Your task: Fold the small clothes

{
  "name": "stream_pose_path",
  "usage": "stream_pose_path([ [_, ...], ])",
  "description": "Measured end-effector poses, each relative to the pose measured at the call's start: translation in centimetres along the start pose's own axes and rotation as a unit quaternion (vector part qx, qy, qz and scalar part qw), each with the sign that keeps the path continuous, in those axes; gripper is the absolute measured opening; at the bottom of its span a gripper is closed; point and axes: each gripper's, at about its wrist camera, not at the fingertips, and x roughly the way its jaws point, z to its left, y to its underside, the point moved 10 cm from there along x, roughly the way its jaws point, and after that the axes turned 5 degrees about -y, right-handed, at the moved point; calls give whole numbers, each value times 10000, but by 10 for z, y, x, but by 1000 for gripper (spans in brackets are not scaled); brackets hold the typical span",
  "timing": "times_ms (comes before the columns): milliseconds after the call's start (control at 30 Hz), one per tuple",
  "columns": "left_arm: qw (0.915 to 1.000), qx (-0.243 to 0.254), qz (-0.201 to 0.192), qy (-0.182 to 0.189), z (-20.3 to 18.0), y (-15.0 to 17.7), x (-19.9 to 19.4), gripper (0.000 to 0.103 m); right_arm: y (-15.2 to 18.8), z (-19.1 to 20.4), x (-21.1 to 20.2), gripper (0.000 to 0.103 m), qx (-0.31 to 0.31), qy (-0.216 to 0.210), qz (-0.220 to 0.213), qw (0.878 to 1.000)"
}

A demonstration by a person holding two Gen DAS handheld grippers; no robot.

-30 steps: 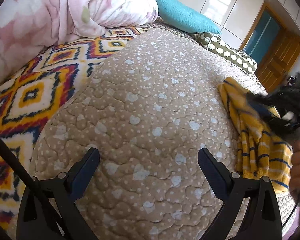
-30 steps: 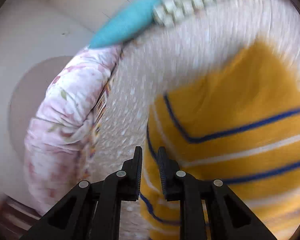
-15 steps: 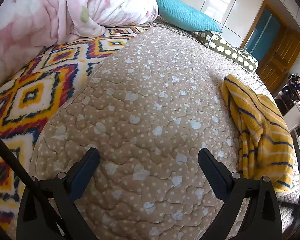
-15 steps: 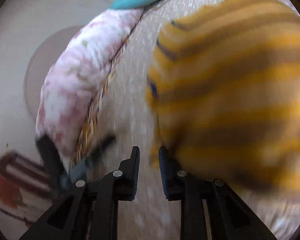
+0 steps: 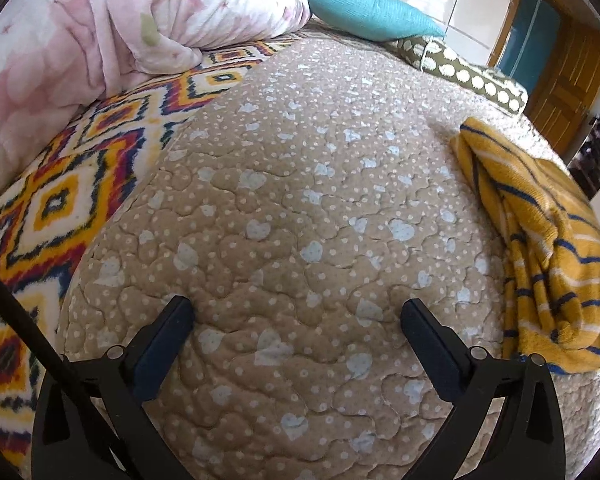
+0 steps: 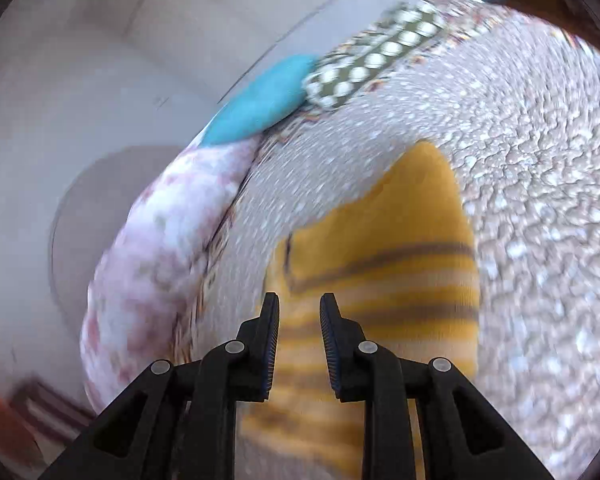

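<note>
The left gripper is held with jaws spread wide over a beige quilted bedspread dotted with pale hearts. A zigzag-patterned blanket is seen on the near side, a pink floral duvet beyond it, then a teal pillow, a spotted cushion and a wooden door. The yellow striped garment lies crumpled on the bedspread — well apart from those jaws. The right gripper is seen above the garment with jaws narrowly parted — nothing is gripped.
</note>
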Motion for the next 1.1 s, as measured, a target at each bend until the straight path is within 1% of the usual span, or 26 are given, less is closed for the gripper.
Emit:
stream_pose_path([
  [33, 10000, 43, 19, -59, -1, 0, 1, 103, 6, -12, 12, 25, 205, -24, 204, 9996],
  [67, 9999, 80, 44, -116, -1, 0, 2, 103, 16, -25, 17, 22, 353, 59, 310, 9989],
  [100, 9997, 124, 72, -176, -2, 0, 4, 103, 22, -30, 15, 22, 355, -8, 299, 9989],
  [167, 9992, 227, 132, -314, -4, 0, 6, 103, 45, -33, -4, 22, 307, -458, 261, 9981],
  [200, 9989, 255, 150, -354, -4, -1, 7, 103, 55, -34, -12, 22, 310, -565, 319, 9974],
  [233, 9988, 265, 162, -373, -4, -1, 7, 103, 73, -37, -22, 22, 292, -632, 485, 9964],
  [300, 9987, 269, 180, -384, -4, -1, 7, 103, 114, -51, -32, 22, 152, -396, 968, 9944],
  [333, 9986, 283, 178, -410, -4, -1, 7, 103, 128, -54, -38, 19, 61, -390, 1041, 9938],
  [367, 9984, 306, 158, -446, -5, -1, 6, 103, 144, -55, -52, 19, 22, -517, 1010, 9935],
  [400, 9983, 315, 133, -468, -5, 0, 4, 103, 152, -58, -61, 19, 82, -483, 1077, 9930],
  [433, 9984, 307, 118, -466, -5, 0, 2, 103, 162, -61, -69, 21, 79, -346, 1140, 9928],
  [500, 9981, 276, 98, -534, -3, 3, -6, 103, 178, -63, -94, 21, -176, -133, 932, 9954],
  [533, 9973, 266, 45, -685, -1, 5, -14, 103, 184, -64, -106, 22, -235, -47, 853, 9961],
  [600, 9948, 289, -227, -949, 1, 9, -38, 102, 193, -64, -131, 28, -297, 74, 671, 9973],
  [633, 9924, 356, -523, -1059, -3, 11, -59, 102, 195, -65, -143, 36, -347, 163, 576, 9976],
  [667, 9897, 396, -735, -1164, -5, 12, -75, 102, 194, -65, -156, 42, -430, 315, 475, 9974],
  [733, 9814, 432, -1315, -1329, -14, 15, -122, 102, 192, -68, -179, 43, -579, 653, 231, 9959],
  [800, 9735, 354, -1831, -1327, -25, 16, -166, 102, 187, -68, -204, 43, -702, 929, -39, 9932],
  [833, 9671, 256, -2159, -1317, -31, 16, -197, 103, 186, -66, -213, 43, -778, 1022, -147, 9916],
  [867, 9628, 187, -2347, -1322, -35, 16, -219, 103, 183, -60, -224, 43, -935, 1190, -295, 9880],
  [900, 9597, 92, -2503, -1274, -39, 17, -240, 103, 181, -56, -230, 43, -1045, 1331, -379, 9849],
  [933, 9578, -40, -2670, -1064, -47, 18, -268, 103, 178, -51, -239, 43, -1172, 1475, -489, 9809],
  [1000, 9607, -127, -2719, -551, -62, 18, -299, 103, 174, -38, -257, 45, -1433, 1673, -712, 9728],
  [1033, 9650, -144, -2603, -289, -70, 21, -314, 103, 171, -31, -264, 51, -1551, 1783, -803, 9683],
  [1067, 9670, -123, -2535, -206, -75, 24, -323, 103, 169, -23, -271, 59, -1698, 1946, -889, 9620],
  [1100, 9679, -59, -2507, -186, -81, 27, -328, 103, 168, -18, -273, 62, -1792, 2067, -923, 9574],
])
